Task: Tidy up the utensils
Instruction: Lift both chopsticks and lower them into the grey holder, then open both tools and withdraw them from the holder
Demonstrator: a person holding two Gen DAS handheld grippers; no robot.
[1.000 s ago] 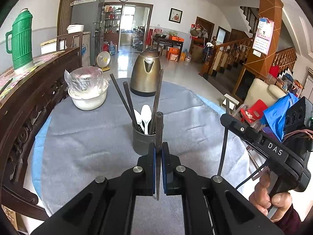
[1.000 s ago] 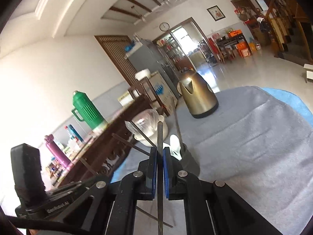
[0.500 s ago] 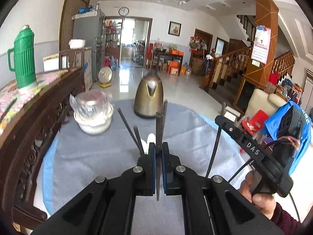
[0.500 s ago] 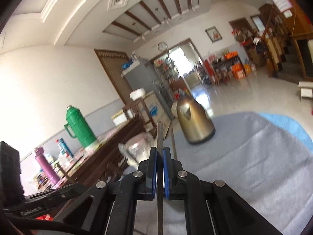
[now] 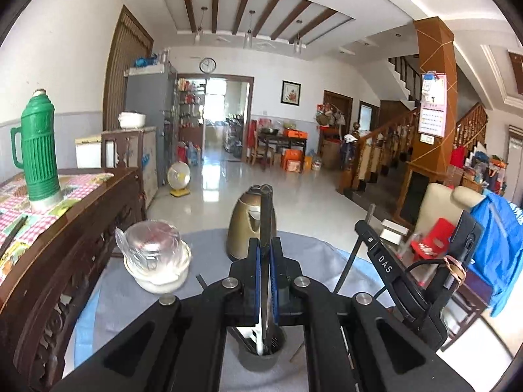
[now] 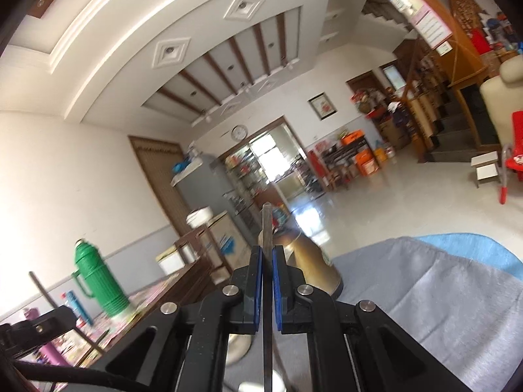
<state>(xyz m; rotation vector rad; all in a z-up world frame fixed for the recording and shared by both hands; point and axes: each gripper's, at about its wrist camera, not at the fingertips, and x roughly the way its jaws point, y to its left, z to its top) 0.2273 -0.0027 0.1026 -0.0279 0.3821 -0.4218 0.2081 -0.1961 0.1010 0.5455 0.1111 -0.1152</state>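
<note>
You hold one dark chopstick in each gripper, and both are lifted above the table. The left gripper (image 5: 265, 254) is clenched on a chopstick (image 5: 266, 222) that stands almost upright between the blue pads, its top end in front of the gold kettle (image 5: 243, 228). Directly below this gripper, seen through the gap of the frame, is the grey utensil cup (image 5: 261, 357); it has some utensils inside, a white one and dark ones, but I cannot count them. In the left wrist view the right gripper's body (image 5: 385, 266) is at the right side, with a thin dark stick hanging under it. The right gripper (image 6: 266, 261) is also clenched on its own chopstick (image 6: 267, 228), which goes straight up between the pads and continues down past the bottom edge. This camera looks mostly at the room and ceiling, so the cup is not visible there. I judge that the task is in the middle: the two chopsticks are out of the cup and in the air, not yet put anywhere. Where they must go I cannot tell; the grey cloth (image 6: 425, 294) shows no tray or second holder, only the wrapped white bowl (image 5: 157, 268) near the kettle.
</note>
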